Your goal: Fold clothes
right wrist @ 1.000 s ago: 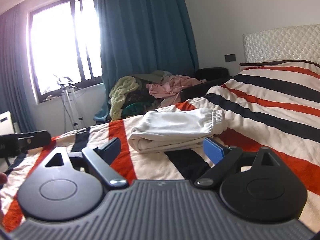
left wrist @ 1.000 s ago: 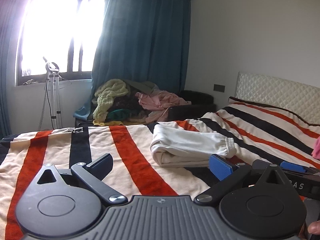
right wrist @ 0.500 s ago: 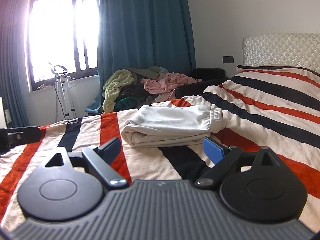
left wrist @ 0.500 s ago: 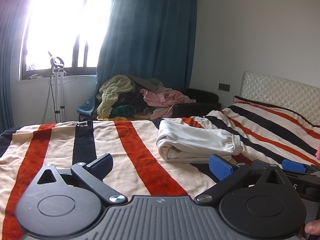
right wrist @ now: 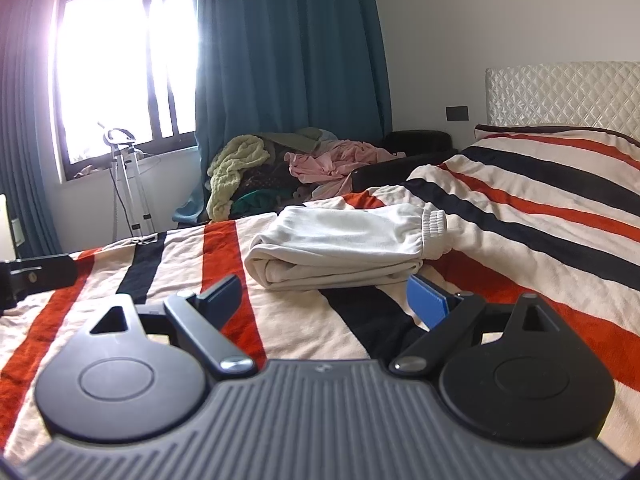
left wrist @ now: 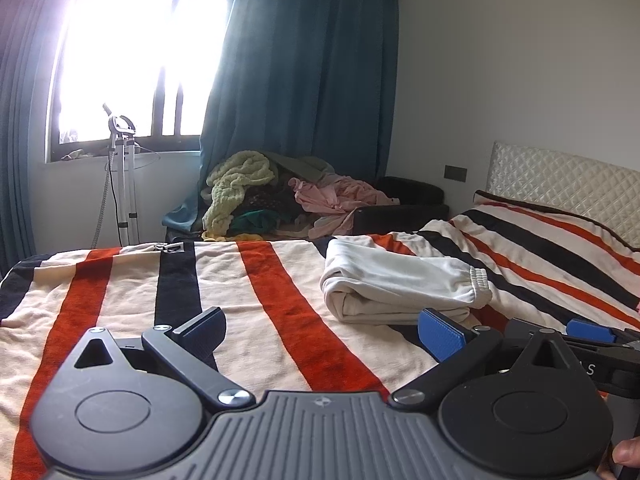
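Grippers low over striped bedspread (right wrist: pixel 540 184), both spread wide, nothing between fingers. Right gripper (right wrist: pixel 324 296) at lower centre of its frame; folded white garment (right wrist: pixel 344 244) directly ahead, centre frame, its near edge just beyond blue pad. Left gripper (left wrist: pixel 320 334) lower centre of own frame; same garment (left wrist: pixel 400 284) sits right of centre, off its axis. Garment long axis runs left-right across both frames, elastic cuff at right end. Right gripper judged nearer, better aligned. Unfolded clothes pile (right wrist: pixel 288 168) mid-frame beyond bed, well apart.
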`<state>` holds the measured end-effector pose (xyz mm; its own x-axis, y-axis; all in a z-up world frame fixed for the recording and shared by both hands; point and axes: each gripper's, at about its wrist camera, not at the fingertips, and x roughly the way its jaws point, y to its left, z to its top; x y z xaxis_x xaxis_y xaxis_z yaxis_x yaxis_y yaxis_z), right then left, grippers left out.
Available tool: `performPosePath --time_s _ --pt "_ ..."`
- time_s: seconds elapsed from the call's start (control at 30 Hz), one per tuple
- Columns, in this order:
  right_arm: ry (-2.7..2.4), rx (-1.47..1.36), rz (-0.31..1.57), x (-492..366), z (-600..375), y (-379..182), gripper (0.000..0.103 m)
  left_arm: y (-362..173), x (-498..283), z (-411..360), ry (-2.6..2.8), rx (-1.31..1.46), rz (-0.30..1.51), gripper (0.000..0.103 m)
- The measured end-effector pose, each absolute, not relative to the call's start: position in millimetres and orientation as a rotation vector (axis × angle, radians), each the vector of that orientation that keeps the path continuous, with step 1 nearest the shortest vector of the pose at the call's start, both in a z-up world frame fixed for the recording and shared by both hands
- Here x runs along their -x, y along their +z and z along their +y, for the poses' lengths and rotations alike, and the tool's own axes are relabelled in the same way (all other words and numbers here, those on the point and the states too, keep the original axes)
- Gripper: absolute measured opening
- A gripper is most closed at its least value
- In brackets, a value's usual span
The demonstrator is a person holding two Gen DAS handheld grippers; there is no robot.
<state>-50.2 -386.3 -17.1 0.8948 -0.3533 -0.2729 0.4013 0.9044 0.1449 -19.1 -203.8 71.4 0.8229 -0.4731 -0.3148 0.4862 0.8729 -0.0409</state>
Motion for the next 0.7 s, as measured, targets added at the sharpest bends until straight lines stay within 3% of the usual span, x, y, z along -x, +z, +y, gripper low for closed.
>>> performPosePath --time_s 0.7 --pt "-0.395 -0.190 0.257 47.8 -383.2 -18.8 0.091 67.0 22.7 -201.1 -0.480 -0.061 0.324 0.103"
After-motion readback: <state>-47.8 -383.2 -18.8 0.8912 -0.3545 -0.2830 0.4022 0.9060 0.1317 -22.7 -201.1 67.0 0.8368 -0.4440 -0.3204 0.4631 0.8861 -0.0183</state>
